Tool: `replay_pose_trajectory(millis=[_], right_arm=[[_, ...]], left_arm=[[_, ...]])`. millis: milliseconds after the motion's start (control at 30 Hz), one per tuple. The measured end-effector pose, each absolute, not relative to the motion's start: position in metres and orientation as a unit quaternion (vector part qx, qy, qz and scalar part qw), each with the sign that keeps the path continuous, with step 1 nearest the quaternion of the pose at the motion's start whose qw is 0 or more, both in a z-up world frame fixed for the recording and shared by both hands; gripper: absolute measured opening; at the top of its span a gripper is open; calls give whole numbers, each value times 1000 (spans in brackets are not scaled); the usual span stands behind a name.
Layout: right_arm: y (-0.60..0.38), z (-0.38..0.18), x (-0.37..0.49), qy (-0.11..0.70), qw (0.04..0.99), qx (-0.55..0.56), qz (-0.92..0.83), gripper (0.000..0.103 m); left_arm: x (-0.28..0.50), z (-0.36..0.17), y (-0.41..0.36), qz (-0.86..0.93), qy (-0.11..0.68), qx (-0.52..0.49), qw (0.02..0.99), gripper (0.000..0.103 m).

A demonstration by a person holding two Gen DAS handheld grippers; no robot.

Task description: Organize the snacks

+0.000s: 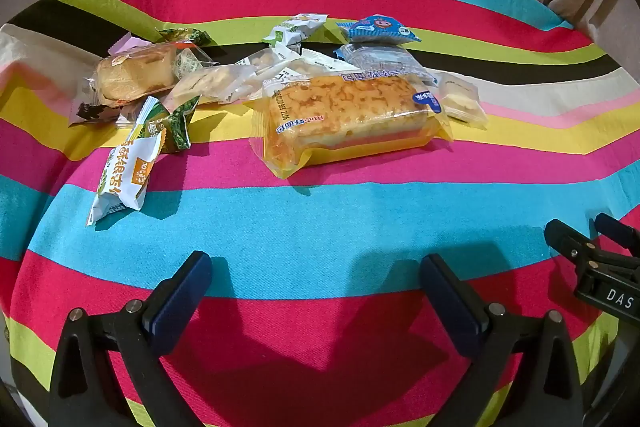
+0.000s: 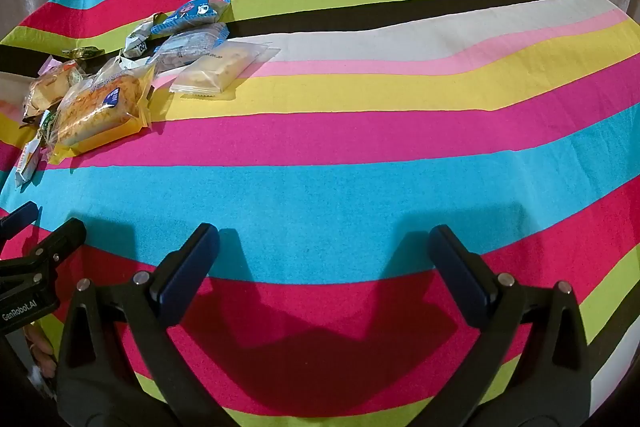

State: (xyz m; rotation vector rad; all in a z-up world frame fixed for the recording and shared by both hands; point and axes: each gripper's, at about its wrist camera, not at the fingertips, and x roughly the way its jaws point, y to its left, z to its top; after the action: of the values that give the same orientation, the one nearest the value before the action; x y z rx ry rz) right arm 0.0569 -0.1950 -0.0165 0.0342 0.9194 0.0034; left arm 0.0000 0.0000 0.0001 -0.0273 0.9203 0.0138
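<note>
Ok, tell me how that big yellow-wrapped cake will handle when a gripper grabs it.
The big cake packet looks soft and spongy, so a hard squeeze would probably dent it. Its glossy film wrapper will likely be slippery and crinkle. It lies flat and broad on the striped cloth, so it should slide rather than roll.

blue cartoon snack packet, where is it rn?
The blue cartoon packet sits at the far edge of the snack pile on the lime-green stripe, right of centre in the left wrist view, just behind a clear-wrapped snack. In the right wrist view it is upper left.

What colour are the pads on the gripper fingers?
Dark navy blue pads on black plastic arms; it shows best in the right wrist view.
</note>
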Motion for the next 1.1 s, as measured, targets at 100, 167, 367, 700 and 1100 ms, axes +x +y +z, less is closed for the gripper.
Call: replay_pose_trajectory(millis=[100, 167, 367, 700, 1100], right_arm=[[-195, -17, 57, 444, 896, 17, 2, 103], [-195, -17, 57, 444, 896, 16, 2, 103], [-195, -17, 57, 444, 896, 17, 2, 103], [-195, -17, 57, 443, 896, 16, 2, 103], [-192, -15, 56, 444, 896, 20, 9, 103]], left_arm=[[0, 0, 0, 7, 444, -13, 896, 103], [0, 0, 0, 7, 444, -13, 896, 103], [0, 0, 0, 7, 444, -13, 896, 103], [0, 0, 0, 7, 444, -13, 896, 103], [-15, 3, 14, -30, 449, -15, 893, 103]])
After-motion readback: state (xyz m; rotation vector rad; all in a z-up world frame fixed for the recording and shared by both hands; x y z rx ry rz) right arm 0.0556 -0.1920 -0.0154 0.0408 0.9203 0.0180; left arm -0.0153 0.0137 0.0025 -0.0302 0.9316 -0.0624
